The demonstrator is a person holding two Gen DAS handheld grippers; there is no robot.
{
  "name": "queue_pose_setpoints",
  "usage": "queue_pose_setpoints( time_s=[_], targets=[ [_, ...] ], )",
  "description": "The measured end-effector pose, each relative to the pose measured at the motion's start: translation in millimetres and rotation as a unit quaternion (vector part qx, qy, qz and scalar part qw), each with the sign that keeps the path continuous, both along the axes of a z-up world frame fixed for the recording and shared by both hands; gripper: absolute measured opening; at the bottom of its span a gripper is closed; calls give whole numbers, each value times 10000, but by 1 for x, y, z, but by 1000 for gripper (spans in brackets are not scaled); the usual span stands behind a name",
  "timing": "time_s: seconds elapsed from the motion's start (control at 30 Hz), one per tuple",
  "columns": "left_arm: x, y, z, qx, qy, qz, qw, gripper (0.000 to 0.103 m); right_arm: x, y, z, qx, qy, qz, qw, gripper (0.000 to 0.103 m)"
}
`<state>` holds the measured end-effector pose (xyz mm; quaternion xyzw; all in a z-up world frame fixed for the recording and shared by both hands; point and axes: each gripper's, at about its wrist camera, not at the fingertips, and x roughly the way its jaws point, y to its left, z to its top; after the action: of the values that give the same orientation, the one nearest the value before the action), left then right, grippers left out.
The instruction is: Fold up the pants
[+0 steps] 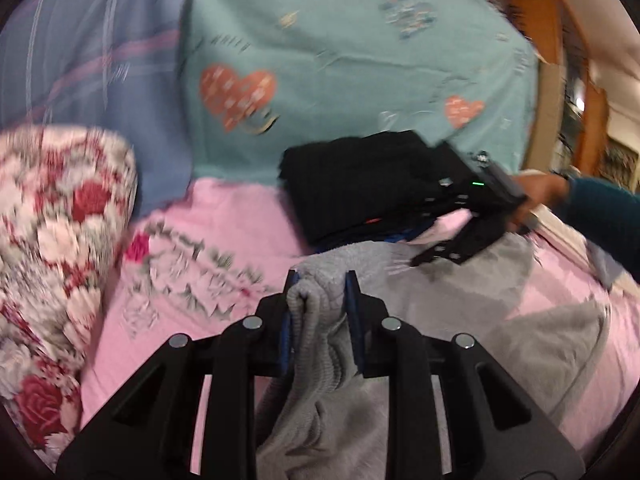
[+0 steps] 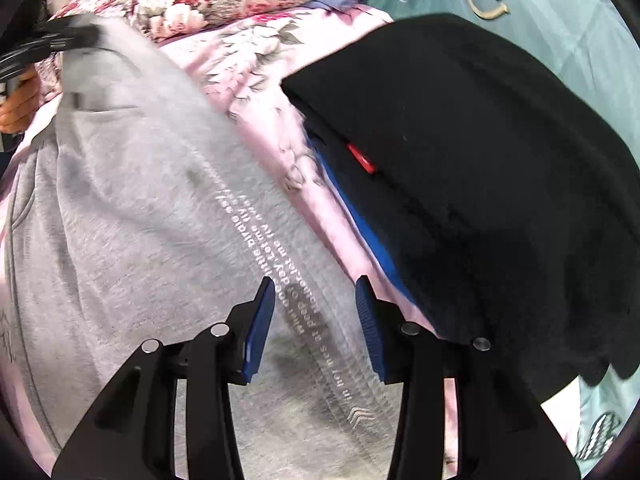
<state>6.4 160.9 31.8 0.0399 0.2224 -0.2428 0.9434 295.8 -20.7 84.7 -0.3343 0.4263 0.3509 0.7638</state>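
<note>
Lying on the bed (image 1: 224, 216), over the pink sheet and close to its near edge: the grey pants (image 2: 132, 208). Just beside them, toward the far edge: a stack of folded dark clothes (image 2: 480, 184). Could knock that stack crooked if the grey cloth gets swung that way. Pinched tight on a bunched ribbed end of the pants: the left tongs (image 1: 322, 292). Could slip out if pulled hard, since only a small bit is caught. Apart and holding nothing, above the printed stripe: the right tongs (image 2: 316, 320). Could make a crooked fold with only one end held.
</note>
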Motion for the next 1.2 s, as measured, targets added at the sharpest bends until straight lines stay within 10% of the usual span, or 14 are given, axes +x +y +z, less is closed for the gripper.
queue_pose_setpoints(
  time_s=[0.17,0.33,0.57,0.7,0.73,0.8,1.07,1.2],
  targets=[
    [-34,-23,1,511,-379,-285,9976,23,4,16,-11,-298,274,377,9985,43],
    [3,3,-10,288,217,582,9976,23,-7,21,-14,-674,113,256,9973,7],
    [100,31,-34,-61,1514,1644,9747,23,-6,7,89,-480,-1420,-728,9860,0],
    [110,22,-49,174,1544,1738,9724,23,18,-11,115,142,-642,-761,9949,5],
    [107,26,-49,59,1495,1710,9738,23,12,-3,95,55,-490,-626,9968,41],
    [88,32,-42,-255,1230,1558,9798,23,-13,4,64,-143,-533,-391,9977,71],
    [-21,-4,4,-49,-334,473,9983,16,-35,9,8,-483,-221,486,9974,70],
    [-39,-14,19,20,-653,266,9975,6,-33,14,-25,-622,374,448,9964,33]
  ],
)
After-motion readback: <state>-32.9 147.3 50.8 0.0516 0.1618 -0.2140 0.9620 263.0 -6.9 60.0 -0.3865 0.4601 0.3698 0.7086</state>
